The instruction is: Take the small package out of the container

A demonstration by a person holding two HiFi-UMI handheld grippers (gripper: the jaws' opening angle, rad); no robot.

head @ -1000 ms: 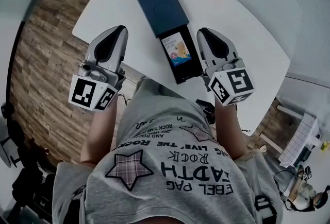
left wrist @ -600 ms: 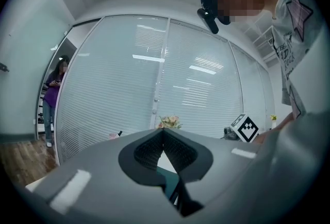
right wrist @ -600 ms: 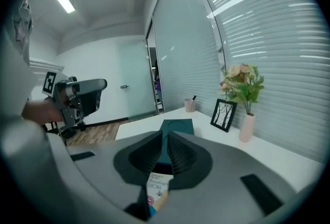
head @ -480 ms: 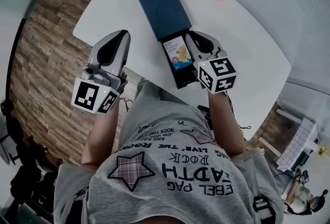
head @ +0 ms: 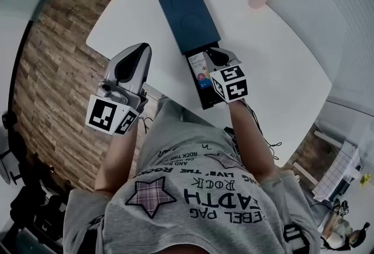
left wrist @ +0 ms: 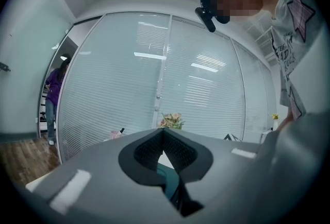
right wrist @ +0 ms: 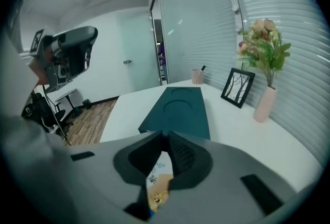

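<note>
our right gripper (right wrist: 166, 140) sat just over the small package (head: 200, 69) in the container (head: 188, 16), jaws nearly shut, holding nothing. we figured it needed opening wide before pinching the package's edge.

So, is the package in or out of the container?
In. The package lies flat in the container's open tray, under the right gripper.

Right gripper (right wrist: 164, 133), jaws nearly together: small package (right wrist: 156, 187) just beneath, dark blue container (right wrist: 180, 109) straight ahead, picture frame (right wrist: 237, 87) and flower vase (right wrist: 262, 103) ahead-right.
</note>
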